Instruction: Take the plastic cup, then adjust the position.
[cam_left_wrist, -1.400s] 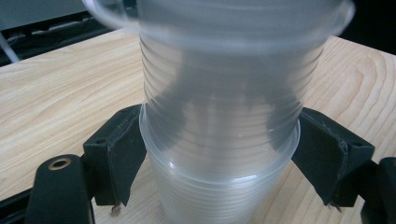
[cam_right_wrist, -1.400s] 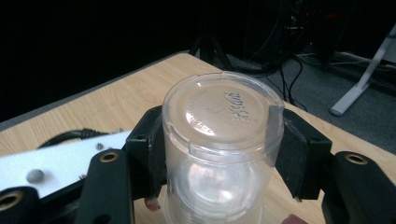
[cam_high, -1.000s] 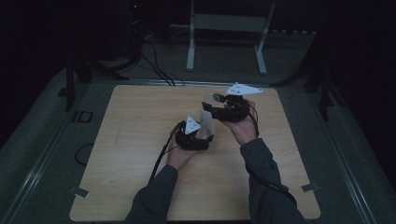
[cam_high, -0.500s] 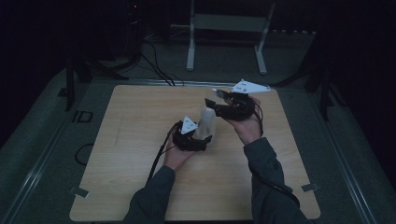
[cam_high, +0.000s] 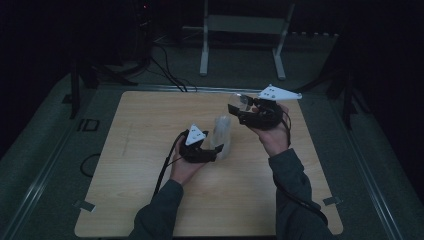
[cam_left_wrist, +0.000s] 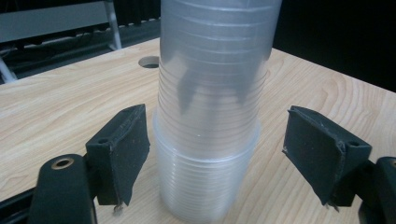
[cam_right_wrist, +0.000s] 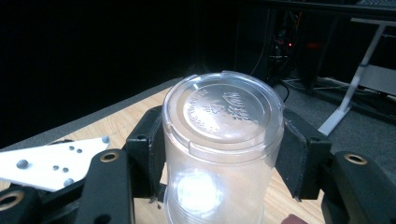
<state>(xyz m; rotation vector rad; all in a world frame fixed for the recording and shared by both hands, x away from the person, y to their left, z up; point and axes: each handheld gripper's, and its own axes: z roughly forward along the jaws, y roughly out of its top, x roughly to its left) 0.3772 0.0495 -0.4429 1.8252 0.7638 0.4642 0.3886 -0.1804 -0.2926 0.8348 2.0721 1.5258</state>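
Note:
A stack of clear plastic cups (cam_high: 221, 136) stands upside down on the wooden table (cam_high: 135, 135). My left gripper (cam_high: 215, 152) sits level at its base. In the left gripper view the stack (cam_left_wrist: 210, 116) is between the jaws, which have just been closing. Both pads (cam_left_wrist: 123, 151) stand a little apart from the cup wall, so the left gripper (cam_left_wrist: 219, 156) is open. My right gripper (cam_high: 241, 107) is raised to the right of the stack, shut on a single clear cup (cam_high: 244, 101). That cup (cam_right_wrist: 222, 135) points its embossed bottom at the camera, with the right gripper (cam_right_wrist: 223, 154) clamping its sides.
A round hole (cam_left_wrist: 150, 61) is cut in the tabletop beyond the stack. A white stand (cam_high: 205, 50) and cables (cam_high: 167, 75) are on the dark floor behind the table. The left gripper's cable (cam_high: 165, 170) trails back along the forearm.
The right gripper has lifted up and to the right with the single cup, away from the stack. The left gripper has edged right, closer around the stack's base.

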